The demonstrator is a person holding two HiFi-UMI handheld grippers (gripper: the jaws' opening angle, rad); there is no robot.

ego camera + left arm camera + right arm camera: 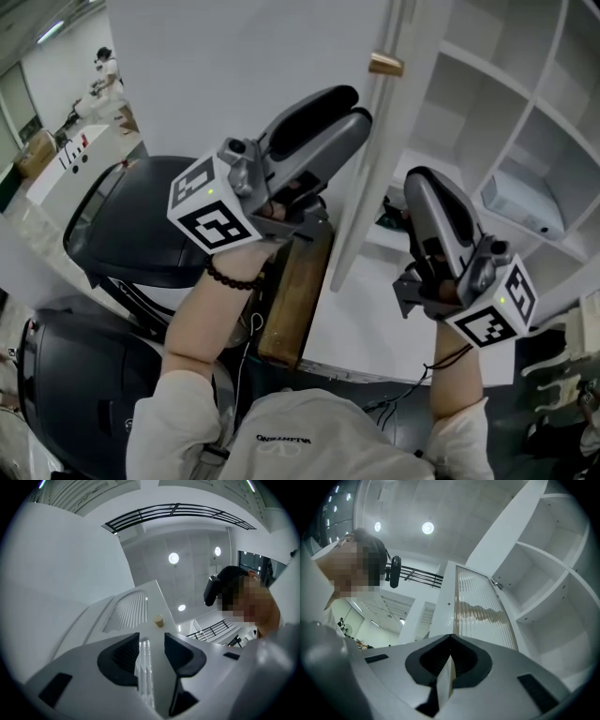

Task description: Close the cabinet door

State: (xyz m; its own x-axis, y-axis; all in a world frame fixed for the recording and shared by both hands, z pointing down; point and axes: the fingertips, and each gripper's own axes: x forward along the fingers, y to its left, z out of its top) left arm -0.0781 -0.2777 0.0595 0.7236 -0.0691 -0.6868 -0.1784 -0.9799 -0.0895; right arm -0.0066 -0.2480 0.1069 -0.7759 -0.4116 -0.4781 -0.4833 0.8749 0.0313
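The white cabinet door (244, 66) stands open, edge-on to me, with a brass knob (385, 64) near its free edge. My left gripper (352, 103) points up along the door's outer face just below the knob. In the left gripper view its jaws (152, 644) stand apart with the door's ribbed panel and knob (159, 620) showing in the gap; the pads touch nothing. My right gripper (419, 180) is on the inner side of the door edge. Its fingertips (450, 638) meet, and the door's ribbed glass panel (480, 606) rises beyond them.
White cabinet shelves (525, 103) lie open at the right, one holding a white device (520, 202). A wooden block (295, 291) sits below the door edge. Black chairs (141, 225) stand at the left; a person (103, 70) is far off.
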